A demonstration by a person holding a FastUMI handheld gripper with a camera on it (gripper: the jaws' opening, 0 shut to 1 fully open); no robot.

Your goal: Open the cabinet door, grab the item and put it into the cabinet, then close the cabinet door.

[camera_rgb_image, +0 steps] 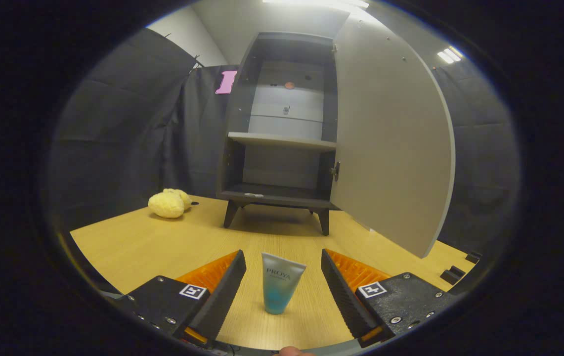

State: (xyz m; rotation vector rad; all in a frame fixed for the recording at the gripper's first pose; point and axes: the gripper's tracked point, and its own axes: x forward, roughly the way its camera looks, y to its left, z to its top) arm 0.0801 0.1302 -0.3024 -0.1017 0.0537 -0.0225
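Claw (pixel 283 269) spread wide around upright tube (pixel 281 283) — untouched — on wooden table (pixel 138 242), dark-curtained booth.

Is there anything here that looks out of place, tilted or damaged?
Nothing stands out. The tube stands upright on its cap on the table, between the open gripper's fingers without touching them. The cabinet stands level, its door swung open. A yellow plush toy lies beside it.

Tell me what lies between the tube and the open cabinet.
In the gripper view only bare wooden table lies between the tube, upright between the open gripper's fingers, and the cabinet. The yellow plush sits off to the side.
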